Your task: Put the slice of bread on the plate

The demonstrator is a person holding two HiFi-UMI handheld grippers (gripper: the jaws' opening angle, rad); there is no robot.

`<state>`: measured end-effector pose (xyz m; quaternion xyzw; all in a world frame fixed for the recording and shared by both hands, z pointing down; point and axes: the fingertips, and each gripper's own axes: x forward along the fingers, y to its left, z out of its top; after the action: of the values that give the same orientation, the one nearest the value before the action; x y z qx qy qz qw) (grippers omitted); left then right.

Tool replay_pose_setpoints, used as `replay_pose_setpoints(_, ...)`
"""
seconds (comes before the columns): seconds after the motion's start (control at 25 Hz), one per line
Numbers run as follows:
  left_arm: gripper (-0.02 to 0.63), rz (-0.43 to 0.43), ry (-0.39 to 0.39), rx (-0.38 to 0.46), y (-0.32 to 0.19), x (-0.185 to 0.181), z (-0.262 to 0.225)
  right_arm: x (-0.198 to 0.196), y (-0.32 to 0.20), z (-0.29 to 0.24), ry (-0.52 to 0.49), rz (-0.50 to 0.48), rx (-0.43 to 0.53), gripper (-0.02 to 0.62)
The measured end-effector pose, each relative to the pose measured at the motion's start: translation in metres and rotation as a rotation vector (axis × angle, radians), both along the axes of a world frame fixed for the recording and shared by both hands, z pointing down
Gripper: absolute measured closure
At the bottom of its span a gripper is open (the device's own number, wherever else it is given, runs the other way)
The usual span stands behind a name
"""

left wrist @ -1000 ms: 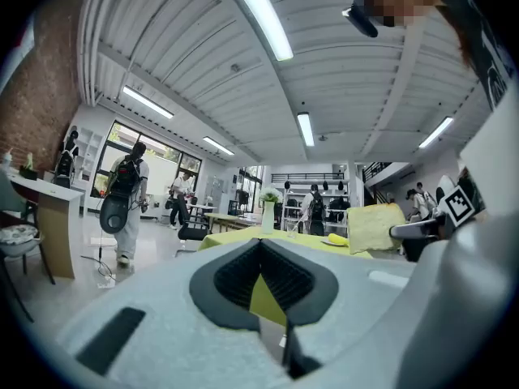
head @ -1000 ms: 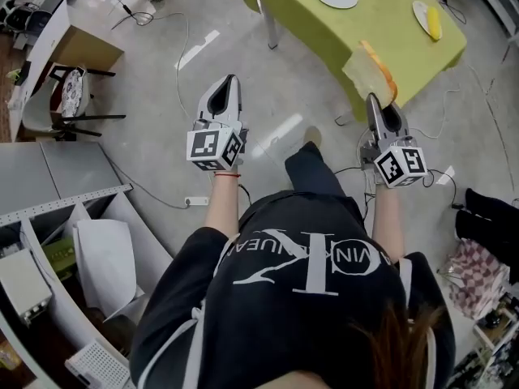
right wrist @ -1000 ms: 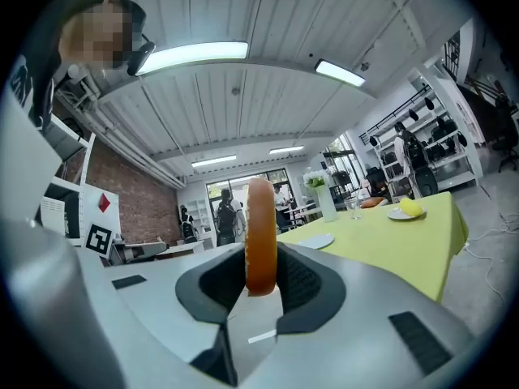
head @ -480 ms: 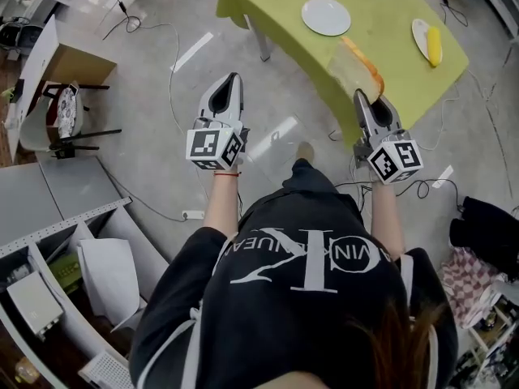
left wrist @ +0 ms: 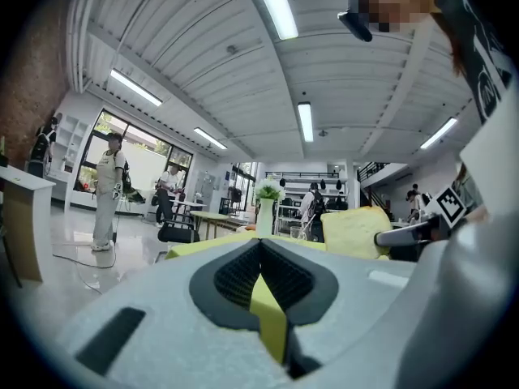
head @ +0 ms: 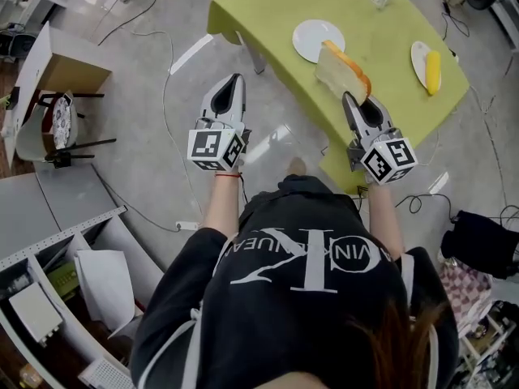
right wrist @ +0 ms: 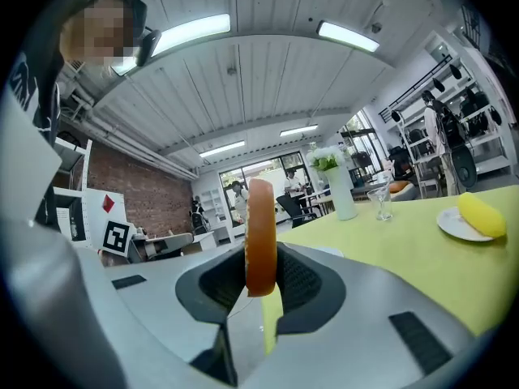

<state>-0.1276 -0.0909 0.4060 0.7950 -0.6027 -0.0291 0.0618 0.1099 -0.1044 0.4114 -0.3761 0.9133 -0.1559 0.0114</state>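
Observation:
My right gripper (head: 351, 97) is shut on the slice of bread (head: 340, 71), held on edge, pale with an orange-brown crust. In the head view the bread hangs over the near part of the green table (head: 268, 10), just right of the empty white plate (head: 310, 39). In the right gripper view the crust (right wrist: 260, 237) stands upright between the jaws of the right gripper (right wrist: 261, 259). My left gripper (head: 230, 81) is shut and holds nothing, over the floor left of the table. In the left gripper view the left gripper (left wrist: 261, 246) shows closed pads, with the bread (left wrist: 357, 232) off to the right.
A second plate with a yellow banana (head: 431, 70) lies at the table's right side, also the plate (right wrist: 478, 215). A glass (right wrist: 379, 203) and a vase (right wrist: 344, 193) stand farther back. A cardboard box (head: 61, 59), cables, and grey shelving (head: 49, 241) occupy the floor at left.
Both grippers have moved forward towards the table. The bread, earlier short of the table's edge, is now over the table beside the white plate.

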Motion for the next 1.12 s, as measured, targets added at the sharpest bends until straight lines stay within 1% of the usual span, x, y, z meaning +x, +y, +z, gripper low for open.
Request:
replay_pose_setpoints(0.28, 0.597, 0.018, -0.008, -0.027, -0.021, 0.013, 0.009, 0.001, -0.026, 0.014, 0.001, -0.015, -0.067, 0.5)
replay_pose_setpoints(0.56, 0.597, 0.044, -0.011, -0.052, -0.046, 0.017, 0.016, -0.004, -0.05, 0.026, -0.034, -0.015, -0.152, 0.5)
replay_pose_setpoints(0.76, 0.597, 0.099, -0.01, -0.068, -0.084, 0.022, 0.02, -0.016, -0.071, 0.036, -0.072, -0.015, -0.252, 0.5)
replay_pose_setpoints(0.96, 0.597, 0.178, -0.023, -0.074, -0.122, 0.03, 0.017, -0.03, -0.095, 0.046, -0.138, 0.0, -0.36, 0.499)
replay_pose_setpoints(1.12, 0.597, 0.211, -0.025, -0.095, -0.148, 0.025, 0.021, -0.04, -0.119, 0.054, -0.195, 0.016, -0.447, 0.499)
